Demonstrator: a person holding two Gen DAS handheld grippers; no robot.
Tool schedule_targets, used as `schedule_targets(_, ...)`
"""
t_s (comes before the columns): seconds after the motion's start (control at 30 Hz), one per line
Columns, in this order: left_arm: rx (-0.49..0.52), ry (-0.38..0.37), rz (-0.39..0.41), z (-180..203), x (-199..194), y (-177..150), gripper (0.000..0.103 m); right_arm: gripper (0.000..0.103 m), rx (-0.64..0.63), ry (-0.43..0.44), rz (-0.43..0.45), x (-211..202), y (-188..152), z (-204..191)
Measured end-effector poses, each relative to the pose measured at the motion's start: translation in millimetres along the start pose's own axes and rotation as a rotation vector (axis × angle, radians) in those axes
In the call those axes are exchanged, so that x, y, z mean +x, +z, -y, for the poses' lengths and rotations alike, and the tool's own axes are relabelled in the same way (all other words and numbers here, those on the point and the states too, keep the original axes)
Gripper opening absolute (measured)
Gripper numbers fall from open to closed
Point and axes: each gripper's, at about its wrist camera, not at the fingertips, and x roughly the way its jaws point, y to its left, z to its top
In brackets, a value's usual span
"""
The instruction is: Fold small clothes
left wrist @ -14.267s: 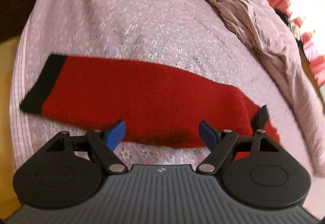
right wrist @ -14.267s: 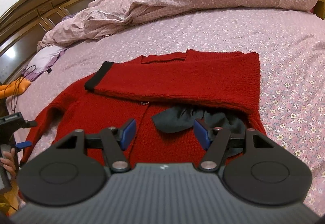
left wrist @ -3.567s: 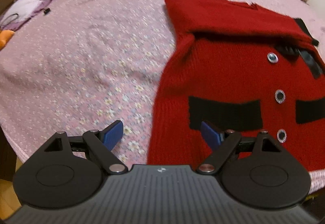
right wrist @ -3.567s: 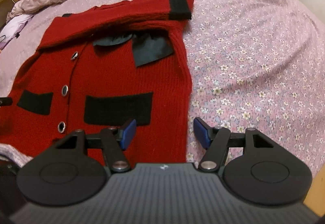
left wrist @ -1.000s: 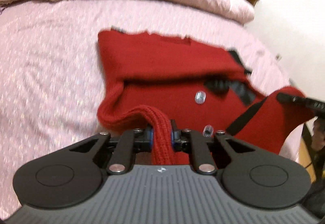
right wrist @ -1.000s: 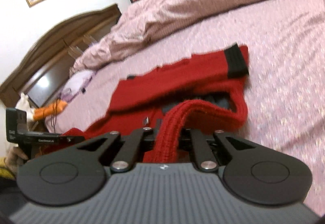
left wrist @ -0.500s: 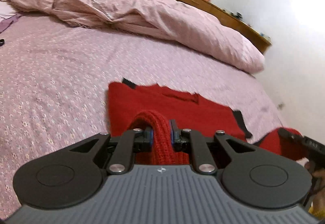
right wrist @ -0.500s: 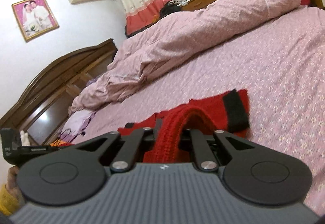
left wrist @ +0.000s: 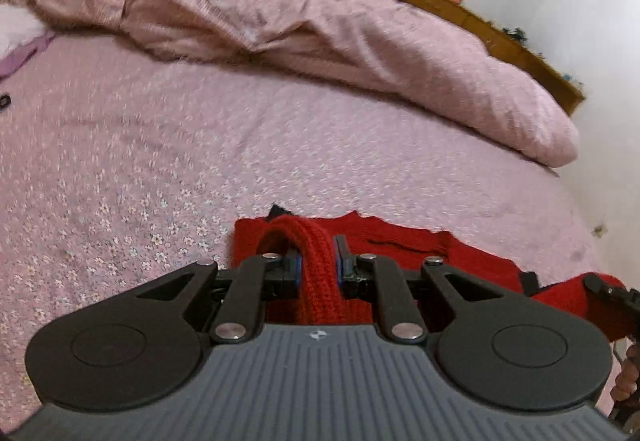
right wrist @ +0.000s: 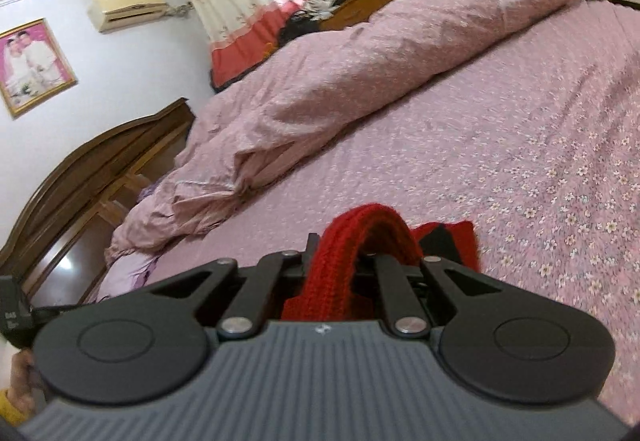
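The left gripper (left wrist: 318, 268) and the right gripper (right wrist: 362, 266) are each clamping a doubled ridge of the red cardigan (left wrist: 404, 243), apparently at its near hem corners, one to a side so the fold can travel evenly. Most of the garment is lying on the floral bedsheet (left wrist: 168, 145) just beyond the grippers, seemingly being folded toward the far edge, short of the rumpled duvet (left wrist: 320, 25).

The flowered bed (left wrist: 168, 145) lies open ahead; a rumpled quilt (left wrist: 320, 25) blocks its far side.
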Motion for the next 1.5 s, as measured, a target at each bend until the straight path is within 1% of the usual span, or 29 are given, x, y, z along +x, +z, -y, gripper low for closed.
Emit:
schedule_targets(0.1,0.017,0.053,-0.033,-1.9,26.0,3.9,0.017,0.010,0.017,-0.033,-0.023,19.2,1.3,9.1)
schedule_targets(0.23,0.047,0.094,-0.061,-5.3,53.2,4.1,0.017,0.010,0.005,-0.087,-0.051,41.0,-3.7,19.6)
schedule_targets(0.43,0.057,0.127,-0.092,-17.0,79.8,-7.4,0.018,0.012,0.012,-0.183,-0.116,63.1,-21.1,40.2)
schedule_targets(0.53,0.084,0.130,-0.090,-15.3,80.9,-7.9,0.018,0.012,0.006,-0.175,-0.102,62.3,-27.9,44.5)
schedule_targets(0.6,0.089,0.128,-0.101,-13.7,78.4,-5.0,0.019,0.012,0.001,-0.178,-0.105,61.2,-26.9,43.0)
schedule_targets(0.67,0.084,0.124,-0.108,-12.7,72.3,-2.2,0.021,0.013,-0.007,-0.190,-0.112,59.3,-25.3,40.1)
schedule_targets(0.7,0.078,0.122,-0.111,-12.3,68.6,-0.7,0.026,0.017,-0.010,-0.198,-0.115,58.8,-24.1,37.8)
schedule_targets(0.73,0.075,0.123,-0.110,-10.8,64.1,0.3,0.036,0.022,-0.016,-0.211,-0.117,57.1,-23.1,34.4)
schedule_targets(0.77,0.078,0.132,-0.101,-8.2,57.8,1.8,0.044,0.034,-0.026,-0.219,-0.116,55.5,-22.3,31.4)
schedule_targets(0.8,0.087,0.147,-0.089,-5.2,52.6,1.8,0.059,0.049,-0.040,-0.223,-0.111,54.3,-21.3,28.7)
schedule_targets(0.83,0.101,0.163,-0.074,-1.9,47.0,1.9,0.067,0.055,-0.055,-0.227,-0.099,51.3,-21.2,24.9)
schedule_targets(0.87,0.120,0.174,-0.053,1.8,40.5,1.8,0.068,0.059,-0.074,-0.229,-0.080,46.3,-21.2,20.1)
schedule_targets(0.97,0.155,0.182,0.002,11.2,21.5,-0.8,0.069,0.059,-0.118,-0.235,-0.048,33.1,-18.2,8.5)
schedule_targets(1.07,0.139,0.159,0.029,18.5,5.6,-7.8,0.069,0.059,-0.123,-0.231,-0.022,18.4,-18.4,-2.6)
schedule_targets(1.17,0.118,0.122,0.036,24.5,-3.7,-20.5,0.069,0.059,-0.124,-0.233,-0.017,8.1,-25.6,-14.2)
schedule_targets(1.23,0.103,0.112,0.041,27.0,-7.8,-31.2,0.069,0.059,-0.117,-0.228,-0.029,3.7,-32.8,-20.1)
schedule_targets(1.37,0.047,0.148,0.062,21.9,-16.6,-55.1,0.069,0.059,-0.084,-0.215,-0.048,-5.7,-46.1,-26.3)
schedule_targets(1.5,0.046,0.151,0.026,18.0,-17.7,-70.2,0.069,0.059,-0.053,-0.214,-0.025,-16.5,-54.5,-27.5)
